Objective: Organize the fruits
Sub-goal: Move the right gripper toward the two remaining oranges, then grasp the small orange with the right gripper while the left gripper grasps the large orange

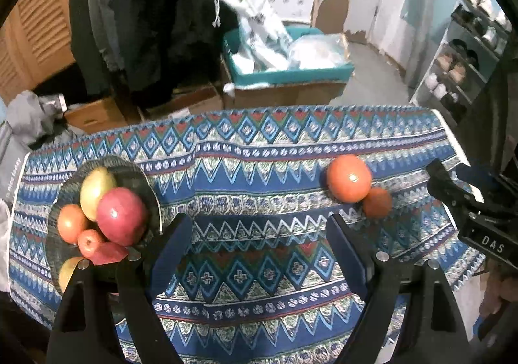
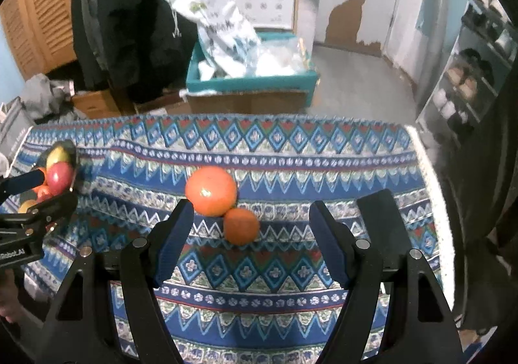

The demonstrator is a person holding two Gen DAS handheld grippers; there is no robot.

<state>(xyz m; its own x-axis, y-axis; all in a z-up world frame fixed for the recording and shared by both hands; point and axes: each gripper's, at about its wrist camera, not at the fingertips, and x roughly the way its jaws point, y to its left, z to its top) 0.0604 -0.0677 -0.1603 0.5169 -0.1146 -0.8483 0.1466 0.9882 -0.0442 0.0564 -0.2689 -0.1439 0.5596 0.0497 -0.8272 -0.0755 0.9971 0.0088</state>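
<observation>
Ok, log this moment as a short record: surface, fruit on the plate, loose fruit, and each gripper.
surface: table under a patterned blue cloth
plate: dark plate at the left end of the cloth, piled with fruit
plate fruit: red apple on top, yellow-green fruit behind it, smaller orange and red pieces around them
loose fruit: large orange and small orange, touching, on the cloth right of the plate
left gripper: open, empty, beside the plate
right gripper: open, empty, facing the two oranges
</observation>
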